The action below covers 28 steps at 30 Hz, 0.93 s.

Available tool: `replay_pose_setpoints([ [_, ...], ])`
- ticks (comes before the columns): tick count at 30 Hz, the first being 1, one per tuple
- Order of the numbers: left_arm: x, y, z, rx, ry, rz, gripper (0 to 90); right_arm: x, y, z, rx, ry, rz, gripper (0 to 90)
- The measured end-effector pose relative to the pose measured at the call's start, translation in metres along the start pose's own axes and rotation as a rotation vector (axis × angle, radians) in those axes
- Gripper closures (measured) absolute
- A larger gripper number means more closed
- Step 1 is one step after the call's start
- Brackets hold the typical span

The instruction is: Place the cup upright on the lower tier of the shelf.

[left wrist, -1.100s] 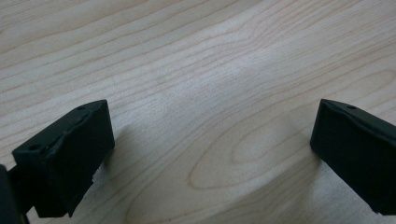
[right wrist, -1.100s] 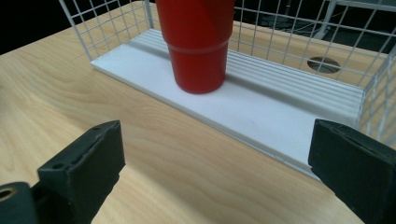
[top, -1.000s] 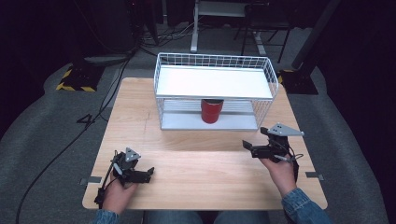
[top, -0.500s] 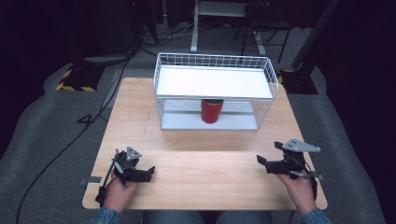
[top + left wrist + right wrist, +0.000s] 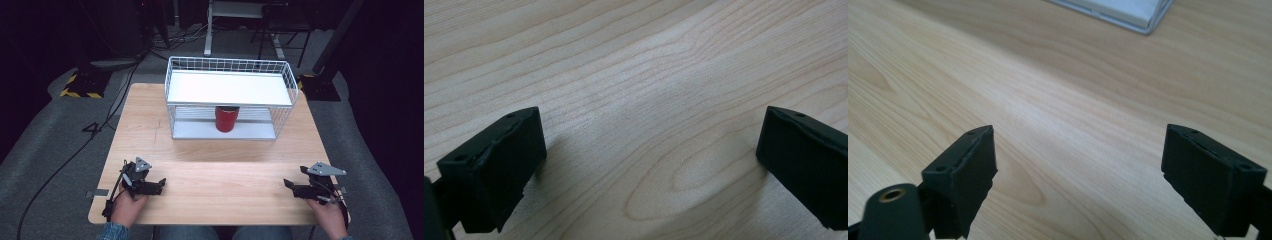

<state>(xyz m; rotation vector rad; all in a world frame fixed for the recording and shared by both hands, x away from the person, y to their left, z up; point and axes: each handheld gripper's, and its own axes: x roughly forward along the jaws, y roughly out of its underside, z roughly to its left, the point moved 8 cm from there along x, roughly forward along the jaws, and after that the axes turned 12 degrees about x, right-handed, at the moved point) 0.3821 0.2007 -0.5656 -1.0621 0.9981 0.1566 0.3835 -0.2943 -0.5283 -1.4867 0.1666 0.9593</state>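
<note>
I see the wooden table (image 5: 210,165) carrying a white wire rack (image 5: 229,87), with the red cup (image 5: 226,119) upright on its lower shelf. My left gripper (image 5: 159,184) rests near the front edge, jaws wide, empty. My right gripper (image 5: 289,186) has just been closing, yet its jaws stand apart with nothing between them.

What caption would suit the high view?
Two hand-held grippers, left and right, rest on a wooden table before a white wire rack sheltering a red cylindrical cup.

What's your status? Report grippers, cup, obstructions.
Left gripper open, empty. Right gripper jaws apart, just closing, empty. Red cup upright on wire rack lower shelf. Top shelf overhangs it.
</note>
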Motion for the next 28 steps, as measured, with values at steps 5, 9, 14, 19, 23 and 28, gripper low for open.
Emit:
replay_pose_setpoints([
  [5, 0.000, 0.000, 0.000, 0.001, 0.000, 0.001, 0.1, 0.005, 0.012, -0.008, 0.011, 0.000, 0.033, 14.6],
  [9, 0.000, 0.000, 0.000, 0.003, -0.001, 0.002, 0.1, 0.009, 0.022, -0.011, 0.017, -0.001, 0.076, 14.6],
  [14, 0.000, 0.000, 0.000, 0.004, 0.000, 0.002, 0.1, 0.011, 0.027, -0.011, 0.012, 0.014, 0.088, 14.3],
  [19, 0.000, 0.000, 0.000, 0.003, 0.003, 0.001, 0.1, 0.011, 0.030, -0.011, 0.011, 0.012, 0.060, 12.3],
  [23, 0.000, 0.000, 0.000, 0.005, -0.001, 0.002, 0.1, 0.009, 0.031, -0.011, 0.018, 0.022, 0.058, 12.2],
  [28, 0.000, 0.000, 0.000, 0.006, -0.002, 0.002, 0.1, 0.008, 0.033, -0.011, 0.028, 0.033, 0.057, 11.8],
])
